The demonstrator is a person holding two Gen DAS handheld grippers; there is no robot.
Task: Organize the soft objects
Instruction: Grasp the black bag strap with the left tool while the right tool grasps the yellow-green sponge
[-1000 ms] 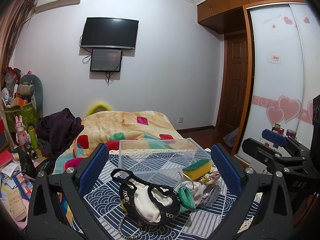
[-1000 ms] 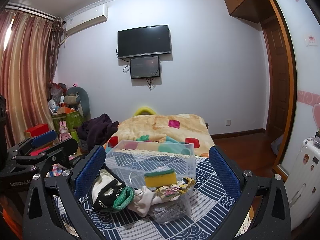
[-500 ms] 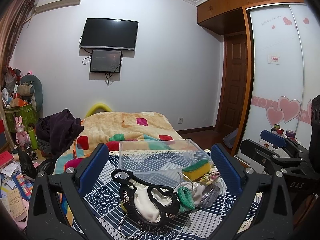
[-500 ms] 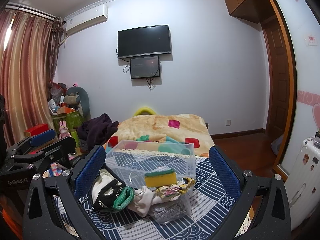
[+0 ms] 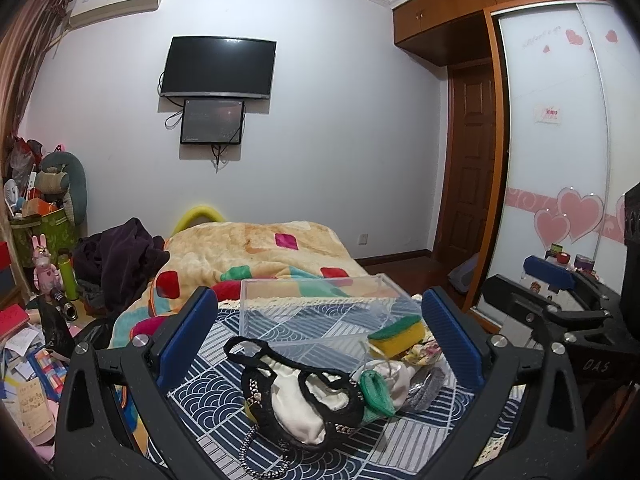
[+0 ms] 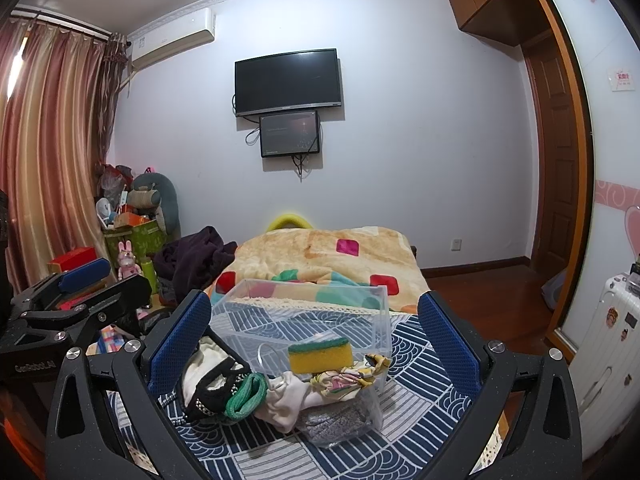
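Both pairs of jaws stand wide apart with nothing between the blue pads. The left gripper (image 5: 318,336) and the right gripper (image 6: 314,338) hover side by side above the blue-and-white patterned cloth (image 6: 420,364), each framing the same heap of soft things.

That heap sits at the near end of one clear plastic box (image 6: 304,312). One yellow sponge with a green top (image 6: 320,356) rests on the pile against the box's near wall. Below it lie a floral cloth (image 6: 352,376), a white cloth (image 6: 290,400), a grey knitted piece (image 6: 336,420), a green rolled band (image 6: 246,396) and a cream pouch with black trim and a chain (image 5: 296,404).

The left wrist view shows the whole pouch and its chain trailing over the cloth; in the right wrist view the pouch is partly hidden behind the left pad. The right wrist view alone shows the grey piece pressed behind the clear wall, the striped curtain (image 6: 44,152) and a white suitcase with stickers (image 6: 608,344). The left wrist view alone shows the wardrobe door with pink hearts (image 5: 568,216).

On the neighbouring gripper's body the left view reads "DAS"; the right view's white lettering is too blurred to read.

Beyond lies a bed with a colourful blanket (image 6: 340,256); two dark screens hang on the wall, a large television (image 6: 288,82) above a smaller one (image 6: 290,134).
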